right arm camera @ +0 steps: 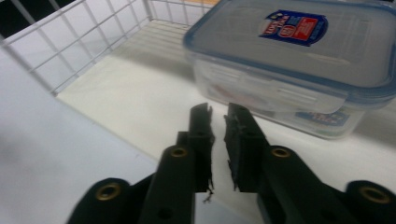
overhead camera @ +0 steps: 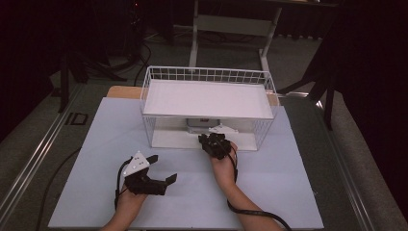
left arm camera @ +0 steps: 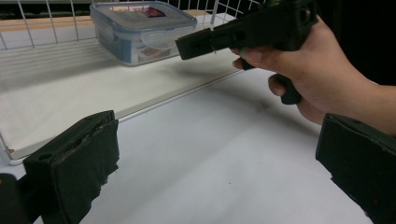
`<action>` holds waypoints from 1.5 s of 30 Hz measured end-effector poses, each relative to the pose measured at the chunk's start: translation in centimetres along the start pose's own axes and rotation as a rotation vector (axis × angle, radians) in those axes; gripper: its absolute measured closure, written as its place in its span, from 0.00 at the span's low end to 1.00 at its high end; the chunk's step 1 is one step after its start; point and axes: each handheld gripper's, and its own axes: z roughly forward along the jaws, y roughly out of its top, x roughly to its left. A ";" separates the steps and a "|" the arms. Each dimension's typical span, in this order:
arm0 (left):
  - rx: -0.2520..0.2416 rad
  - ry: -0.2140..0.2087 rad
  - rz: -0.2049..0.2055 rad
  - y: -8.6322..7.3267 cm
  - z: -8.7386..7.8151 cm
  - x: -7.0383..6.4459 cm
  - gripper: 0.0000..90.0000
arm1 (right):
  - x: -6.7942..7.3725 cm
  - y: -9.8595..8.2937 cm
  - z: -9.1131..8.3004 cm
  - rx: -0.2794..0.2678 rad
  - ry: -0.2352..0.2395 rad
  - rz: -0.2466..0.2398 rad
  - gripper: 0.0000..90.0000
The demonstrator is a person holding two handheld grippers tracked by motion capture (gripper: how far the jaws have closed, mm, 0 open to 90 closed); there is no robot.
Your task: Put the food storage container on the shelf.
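One clear plastic container [right arm camera: 289, 70] with a blue-rimmed snap lid sits on the bottom shelf of the white wire rack [overhead camera: 207, 77], just ahead of the right gripper [right arm camera: 219, 116] and a little to the right of its fingertips. Those jaws stand nearly closed, only a thin slit between them, and they hold nothing; their tips point at the lid's front latch [right arm camera: 280, 91] but stop short of it, apart from the container. Seen from the left gripper view, the same box [left arm camera: 140, 30] lies well beyond the left gripper's fingers [left arm camera: 74, 163], up and to their left on the shelf board. The left gripper [overhead camera: 156, 171] hangs over the bare table [overhead camera: 269, 187] with its jaws spread wide and nothing between them. Judging by this, the reach toward the container is nearly done, while contact, any grip and moving or opening it are all left to do.
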 end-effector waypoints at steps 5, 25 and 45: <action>-0.002 -0.012 0.013 0.1 0.0 -0.2 0.01 | 0.2 -0.3 -1.2 -0.014 0.014 0.001 0.81; 0.025 -0.019 0.061 0.9 0.4 -0.7 0.01 | 1.3 -1.3 -5.0 -0.027 0.104 -0.019 0.17; 0.027 -0.081 0.063 1.8 -0.8 -0.2 0.01 | 0.3 -2.8 -10.9 -0.084 0.210 -0.113 0.17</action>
